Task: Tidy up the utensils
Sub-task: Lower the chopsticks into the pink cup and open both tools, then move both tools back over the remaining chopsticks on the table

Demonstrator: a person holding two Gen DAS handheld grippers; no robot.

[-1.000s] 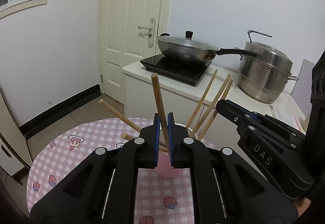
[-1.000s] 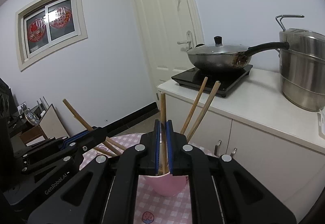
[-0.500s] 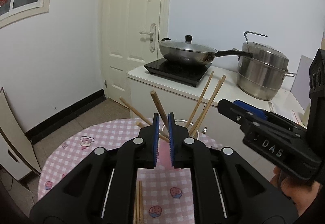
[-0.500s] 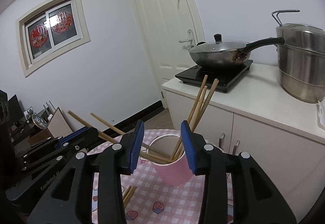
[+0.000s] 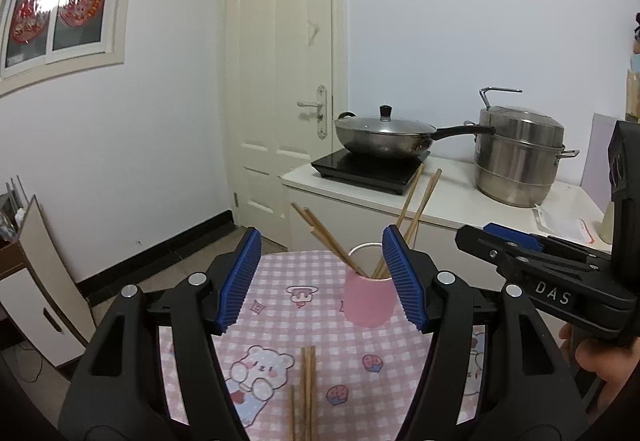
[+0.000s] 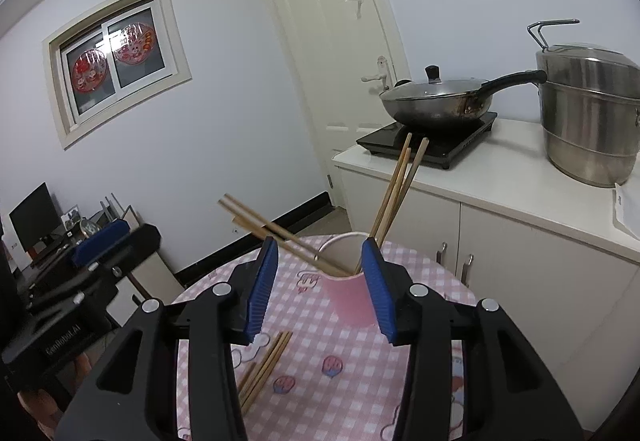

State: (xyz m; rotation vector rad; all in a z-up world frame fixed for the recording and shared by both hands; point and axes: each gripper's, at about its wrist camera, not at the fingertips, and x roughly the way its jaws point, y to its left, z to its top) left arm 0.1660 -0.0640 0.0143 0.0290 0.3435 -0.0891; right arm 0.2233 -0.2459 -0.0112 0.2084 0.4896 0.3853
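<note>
A: What's on the round table point(image 5: 280, 305)?
B: A pink cup point(image 5: 367, 299) stands towards its far side, with chopsticks point(image 6: 394, 187) leaning out left and right. More loose chopsticks point(image 5: 306, 381) lie flat nearer, perhaps three; the view cuts them off

A: And the tongs?
B: The left gripper point(image 5: 320, 281) has just been opening, blue pads wide apart, nothing between them. The right gripper point(image 6: 318, 287) has also just spread and grips nothing; the cup sits beyond it
</note>
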